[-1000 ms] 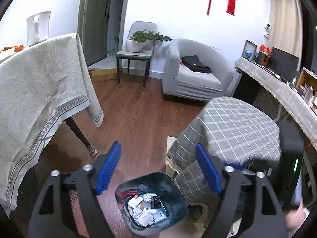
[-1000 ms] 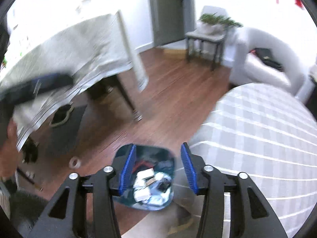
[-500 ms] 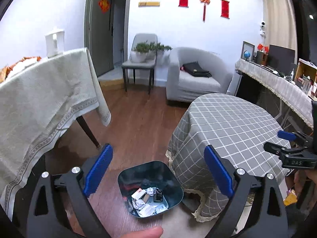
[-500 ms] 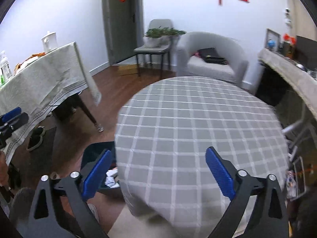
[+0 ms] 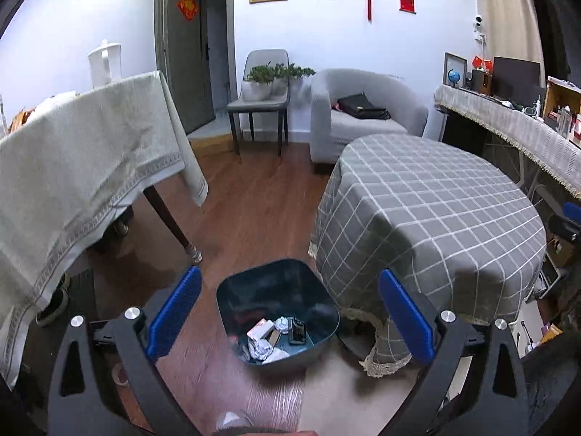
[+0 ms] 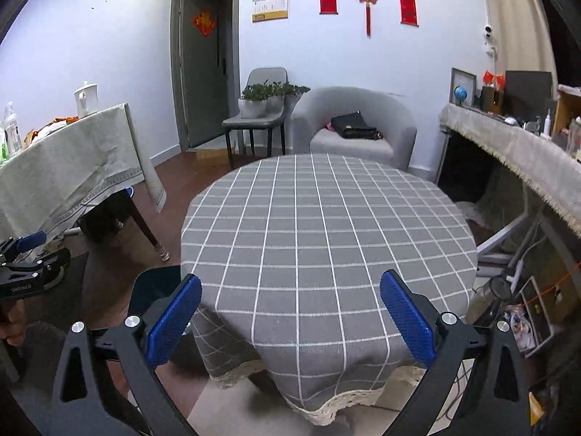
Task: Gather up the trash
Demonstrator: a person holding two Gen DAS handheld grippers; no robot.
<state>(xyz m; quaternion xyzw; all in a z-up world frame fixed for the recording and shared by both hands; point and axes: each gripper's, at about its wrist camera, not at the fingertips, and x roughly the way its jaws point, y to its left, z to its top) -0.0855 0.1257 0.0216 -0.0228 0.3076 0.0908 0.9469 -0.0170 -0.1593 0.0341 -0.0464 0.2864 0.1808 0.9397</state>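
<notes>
A dark blue bin (image 5: 312, 301) stands on the wood floor beside the round table. It holds crumpled paper, a small white box and a dark gadget (image 5: 276, 338). My left gripper (image 5: 288, 312) is open and empty, high above the bin. My right gripper (image 6: 290, 312) is open and empty above the near edge of the round table with the grey checked cloth (image 6: 326, 225). The table top is bare. Only the bin's rim (image 6: 156, 283) shows in the right wrist view, behind my left pad.
A table with a beige cloth (image 5: 72, 167) stands left, one leg (image 5: 174, 225) near the bin. A grey armchair (image 5: 363, 120) with a black bag and a chair with plants (image 5: 265, 87) stand behind. A cluttered shelf (image 6: 508, 145) runs along the right.
Both grippers have risen and pulled back from the bin. The right one opened wide and swung from the bin to the round table. The left view now looks higher into the room.
</notes>
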